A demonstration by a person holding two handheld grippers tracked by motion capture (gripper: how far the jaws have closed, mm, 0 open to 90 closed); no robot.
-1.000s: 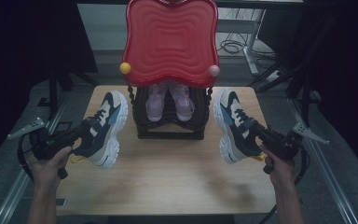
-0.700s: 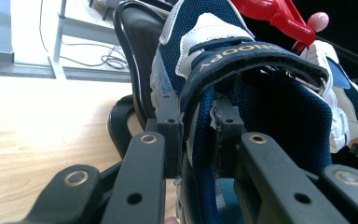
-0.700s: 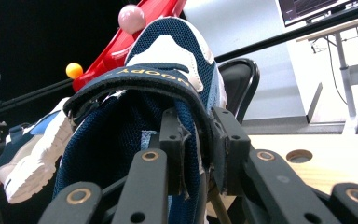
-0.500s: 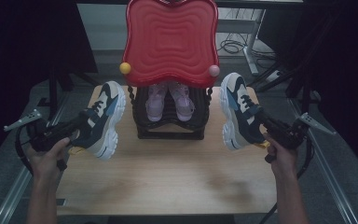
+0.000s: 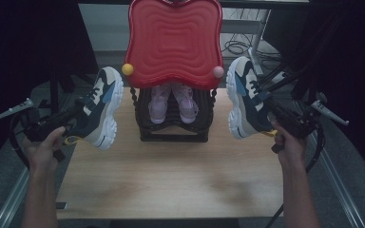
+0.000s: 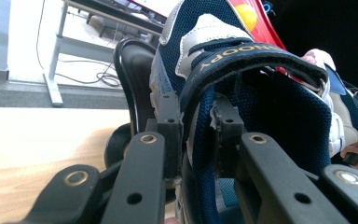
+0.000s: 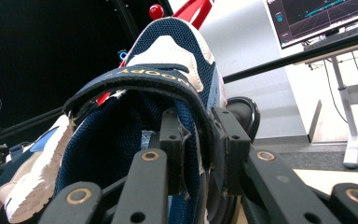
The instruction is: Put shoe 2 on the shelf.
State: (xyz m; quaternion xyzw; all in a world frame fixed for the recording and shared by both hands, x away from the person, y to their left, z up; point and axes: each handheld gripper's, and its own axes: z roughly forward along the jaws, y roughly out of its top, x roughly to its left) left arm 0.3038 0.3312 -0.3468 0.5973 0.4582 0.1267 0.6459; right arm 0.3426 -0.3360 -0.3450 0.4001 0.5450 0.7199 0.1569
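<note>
Red wavy-topped rack point(image 5: 173, 42) stands at the far middle of the surface point(image 5: 171, 175), between the two pairs of jaws and beyond them; a pink pair of shoes point(image 5: 170, 102) sits on its lower shelf. Left sneaker point(image 5: 100, 108) hangs clear of the surface, toe up and away from the jaws, just left of the rack. Right sneaker point(image 5: 243, 102) mirrors it just right of the rack. Left gripper point(image 6: 193, 128): jaws pinching the sneaker's collar wall, one jaw inside the opening, one outside. Right gripper point(image 7: 200, 135): same pinch on its sneaker's collar. Risk, as I judge it: each shoe hangs off a thin padded edge, so it could swing or slip out, and a toe could knock the rack's top or the yellow knob point(image 5: 128, 69). Both forearms reach forward, hands point(image 5: 45, 147) wrapped around the handles, grippers angled inward and upward.
</note>
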